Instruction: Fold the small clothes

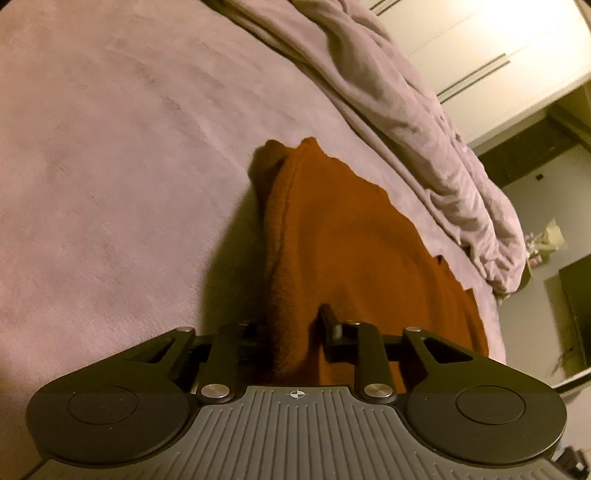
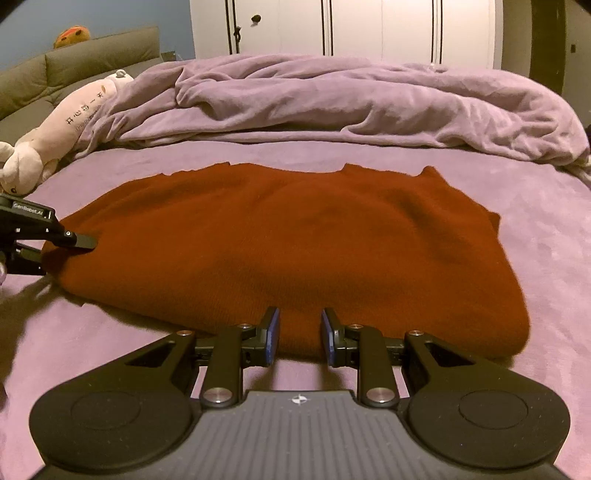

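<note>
A rust-orange knit sweater (image 2: 288,236) lies spread on the purple bed sheet (image 2: 546,266). In the left wrist view the sweater (image 1: 351,251) is bunched between my left gripper's (image 1: 295,328) jaws, which are shut on its edge. The left gripper also shows in the right wrist view (image 2: 79,242), at the sweater's left edge. My right gripper (image 2: 300,332) is open at the sweater's near edge, with the cloth between its blue pads (image 2: 273,332) and nothing clamped.
A crumpled purple duvet (image 2: 351,99) lies across the far side of the bed. A pink plush toy (image 2: 55,133) lies at the far left by a grey-green headboard (image 2: 55,74). White wardrobe doors (image 2: 351,26) stand behind.
</note>
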The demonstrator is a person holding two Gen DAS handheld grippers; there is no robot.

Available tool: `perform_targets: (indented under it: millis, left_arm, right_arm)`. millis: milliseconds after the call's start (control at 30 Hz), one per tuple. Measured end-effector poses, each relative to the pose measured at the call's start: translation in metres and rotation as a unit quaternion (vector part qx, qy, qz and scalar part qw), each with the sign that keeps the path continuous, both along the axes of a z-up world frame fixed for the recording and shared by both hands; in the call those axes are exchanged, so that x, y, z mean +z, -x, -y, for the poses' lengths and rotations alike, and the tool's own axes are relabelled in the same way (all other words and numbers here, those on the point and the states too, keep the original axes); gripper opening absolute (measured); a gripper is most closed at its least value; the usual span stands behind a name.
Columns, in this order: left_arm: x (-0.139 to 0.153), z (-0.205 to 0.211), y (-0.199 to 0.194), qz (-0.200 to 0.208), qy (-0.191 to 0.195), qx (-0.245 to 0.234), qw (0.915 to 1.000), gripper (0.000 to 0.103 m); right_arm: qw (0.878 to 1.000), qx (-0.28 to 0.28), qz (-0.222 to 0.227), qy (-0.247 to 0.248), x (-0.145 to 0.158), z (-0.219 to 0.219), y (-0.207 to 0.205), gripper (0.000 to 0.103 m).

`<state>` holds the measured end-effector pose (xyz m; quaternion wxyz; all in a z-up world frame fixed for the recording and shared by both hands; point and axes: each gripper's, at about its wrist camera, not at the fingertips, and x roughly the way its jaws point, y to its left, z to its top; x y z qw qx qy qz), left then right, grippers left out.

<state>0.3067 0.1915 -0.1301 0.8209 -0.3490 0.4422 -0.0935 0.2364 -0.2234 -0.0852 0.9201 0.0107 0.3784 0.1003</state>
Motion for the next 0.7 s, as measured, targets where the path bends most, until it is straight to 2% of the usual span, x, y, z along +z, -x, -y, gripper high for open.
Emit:
perform_targets:
  millis: [167,333,433,533,600,700]
  left_arm:
    - [0.018,0.006,-0.001,0.018,-0.028,-0.007,0.9994,0.021]
    - [0.059,0.029,-0.007,0.054,-0.07,-0.029,0.9956,0.02]
    - [0.088,0.062,-0.013,0.088,-0.087,-0.058,0.9906,0.019]
    - [0.108,0.115,-0.017,0.12,-0.116,-0.105,0.9803,0.019]
    - [0.108,0.154,-0.018,0.132,-0.13,-0.142,0.9724,0.019]
    - [0.084,0.208,-0.016,0.12,-0.154,-0.187,0.9628,0.02]
  right_arm:
    - [1.0,-0.023,0.0,-0.006,0.003,0.013,0.007,0.024]
    - [0.999,-0.041,0.009,-0.018,0.008,0.027,0.014,0.024]
    - [0.998,-0.056,0.014,-0.028,0.01,0.038,0.017,0.024]
    - [0.997,-0.072,0.018,-0.036,0.01,0.049,0.019,0.024]
    - [0.995,-0.085,0.019,-0.04,0.009,0.054,0.02,0.024]
    - [0.994,-0.095,0.018,-0.046,0.008,0.062,0.021,0.024]
